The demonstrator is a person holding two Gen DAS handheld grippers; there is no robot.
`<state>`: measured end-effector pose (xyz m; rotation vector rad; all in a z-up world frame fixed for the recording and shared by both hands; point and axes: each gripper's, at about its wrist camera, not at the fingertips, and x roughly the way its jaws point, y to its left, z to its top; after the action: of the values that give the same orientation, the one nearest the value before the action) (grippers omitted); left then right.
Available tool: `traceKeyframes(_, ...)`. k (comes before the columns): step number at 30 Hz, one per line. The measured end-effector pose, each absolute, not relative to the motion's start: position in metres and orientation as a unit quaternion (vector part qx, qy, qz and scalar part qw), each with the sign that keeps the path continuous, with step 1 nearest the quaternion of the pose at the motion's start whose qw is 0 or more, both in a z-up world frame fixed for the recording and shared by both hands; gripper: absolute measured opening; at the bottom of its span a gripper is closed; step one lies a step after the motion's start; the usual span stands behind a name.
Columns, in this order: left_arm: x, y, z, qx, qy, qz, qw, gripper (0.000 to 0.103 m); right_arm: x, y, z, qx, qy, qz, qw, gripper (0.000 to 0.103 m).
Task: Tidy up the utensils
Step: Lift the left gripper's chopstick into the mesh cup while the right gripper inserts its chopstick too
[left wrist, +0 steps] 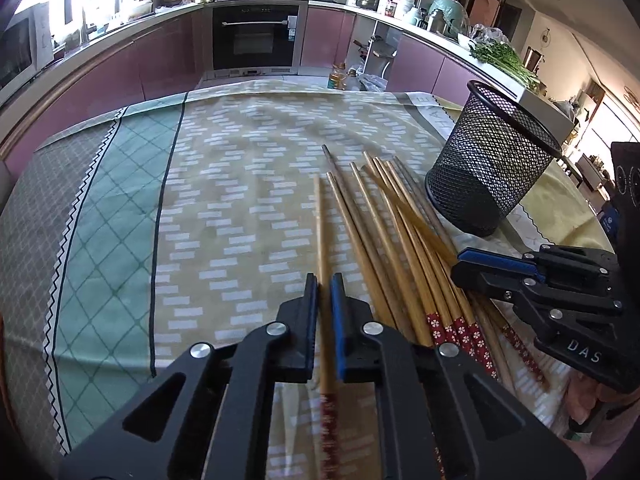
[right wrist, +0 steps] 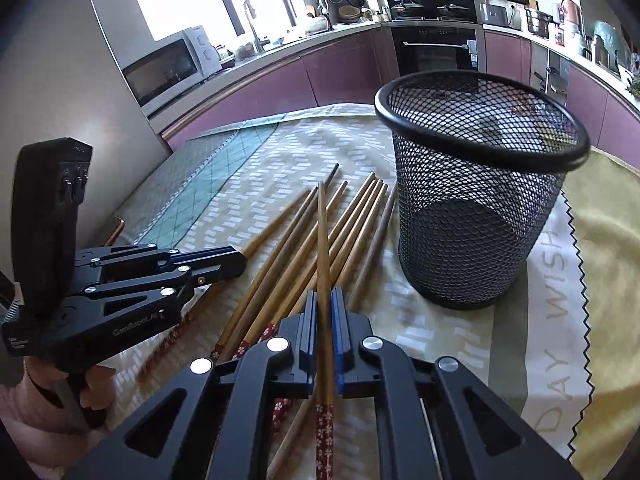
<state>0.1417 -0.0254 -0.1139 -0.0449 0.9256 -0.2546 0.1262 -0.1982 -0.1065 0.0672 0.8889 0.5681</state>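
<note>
Several bamboo chopsticks [left wrist: 396, 240] with red flowered ends lie in a loose heap on the patterned tablecloth [left wrist: 240, 184]. My left gripper [left wrist: 324, 280] is shut on one chopstick [left wrist: 321, 224] at the heap's left edge, its tip pointing away from me. My right gripper [right wrist: 325, 296] is shut on another chopstick [right wrist: 323, 232], which crosses over the heap [right wrist: 304, 248]. A black mesh cup [left wrist: 492, 160] stands upright just right of the pile, seen close in the right wrist view as the mesh cup [right wrist: 480, 200], with nothing in it. The right gripper [left wrist: 460, 264] also shows in the left wrist view.
The tablecloth [right wrist: 520, 320] covers a table in a kitchen. Purple cabinets [left wrist: 160, 64] and an oven [left wrist: 256, 36] run behind it. A person's hand [right wrist: 36, 396] holds the left gripper's handle. A microwave [right wrist: 168, 68] stands on the far counter.
</note>
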Motion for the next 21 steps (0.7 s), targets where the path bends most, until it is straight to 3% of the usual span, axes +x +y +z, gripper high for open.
traceKeyframes(7,0.124,-0.019,-0.092,-0.03,0.423,-0.147,0.894,0.007,0.111,-0.212,-0.08,0.039,0.385,0.291,0.875,0.006)
traceKeyframes(21,0.084,-0.01,0.004,-0.06,0.333,-0.23,0.912,0.007,0.095,-0.257,-0.019,0.056,0.283,0.285,0.914,0.006)
